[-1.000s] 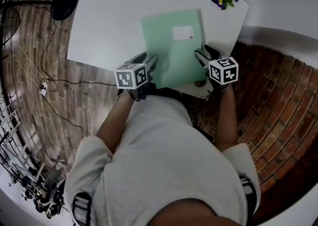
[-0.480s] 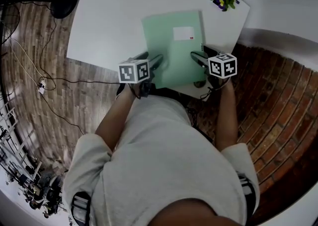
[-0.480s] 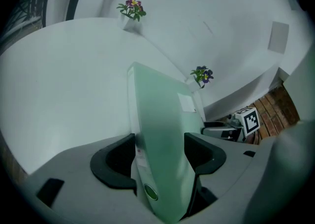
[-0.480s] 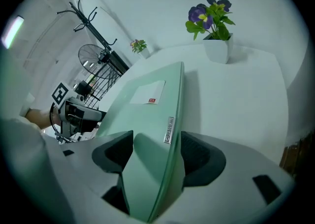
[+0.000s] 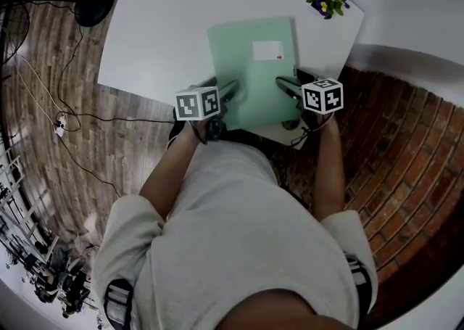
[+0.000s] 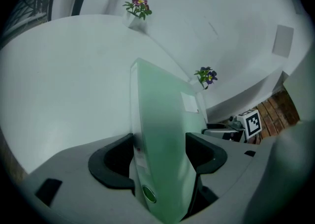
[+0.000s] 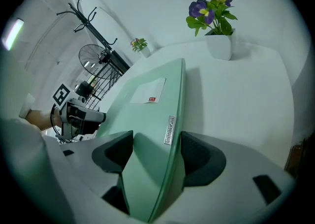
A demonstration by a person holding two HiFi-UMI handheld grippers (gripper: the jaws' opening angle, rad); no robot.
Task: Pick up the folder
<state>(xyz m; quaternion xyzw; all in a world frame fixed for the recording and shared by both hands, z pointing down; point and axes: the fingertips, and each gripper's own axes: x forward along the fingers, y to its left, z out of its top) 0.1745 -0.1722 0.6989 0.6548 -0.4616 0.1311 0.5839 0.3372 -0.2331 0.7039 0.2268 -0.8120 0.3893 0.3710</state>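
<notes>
We held both hands angled down over the near end of the table. The left gripper and right gripper straddled the folder side edges, jaws just spread wide, pads off it. The folder lay flat on the table, unmoved since a second ago.

Smooth matt green plastic folder, smooth white table, wood-grain plank floor
</notes>
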